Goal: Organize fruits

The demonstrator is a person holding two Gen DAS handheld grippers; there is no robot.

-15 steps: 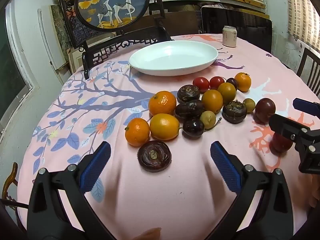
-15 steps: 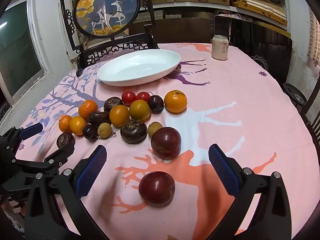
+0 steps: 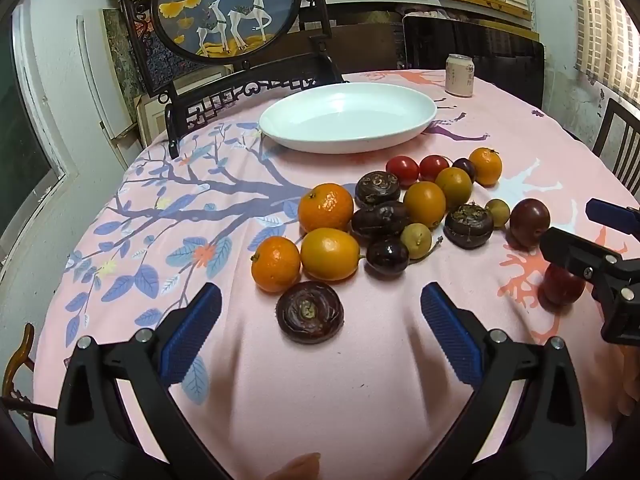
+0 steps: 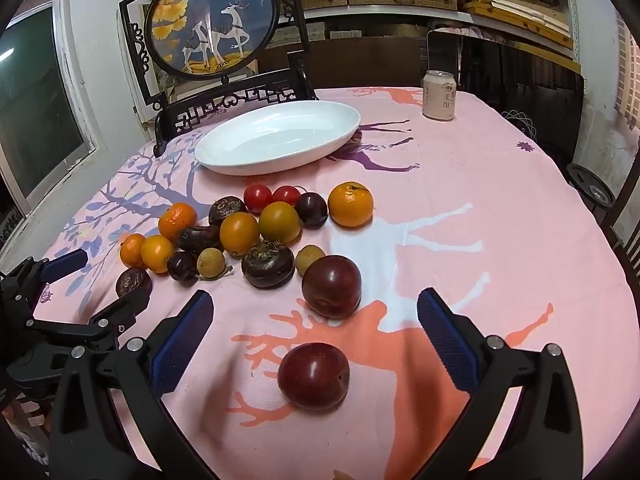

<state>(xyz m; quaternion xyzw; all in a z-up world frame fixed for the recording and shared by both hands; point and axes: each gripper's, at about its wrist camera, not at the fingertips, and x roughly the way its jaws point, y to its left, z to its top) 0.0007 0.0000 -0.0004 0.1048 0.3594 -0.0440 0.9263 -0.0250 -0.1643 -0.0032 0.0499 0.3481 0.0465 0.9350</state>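
Several fruits lie in a loose cluster on the pink tablecloth: oranges [image 3: 325, 207], dark brown water chestnuts [image 3: 309, 311], cherry tomatoes [image 3: 402, 169] and small yellow-green fruits. An empty white oval plate [image 3: 348, 118] stands behind them. My left gripper [image 3: 320, 332] is open, with the nearest water chestnut between its fingers. My right gripper [image 4: 314, 336] is open around a dark red plum [image 4: 313, 376]; a second plum [image 4: 331, 286] lies just beyond. The right gripper also shows at the right edge of the left wrist view [image 3: 600, 256].
A drink can [image 4: 439, 95] stands at the far right of the table. A dark carved chair with a round deer picture [image 4: 212, 24] stands behind the plate. Another chair [image 3: 616, 140] is at the right table edge.
Both grippers have barely moved. The fruits lie where they were.
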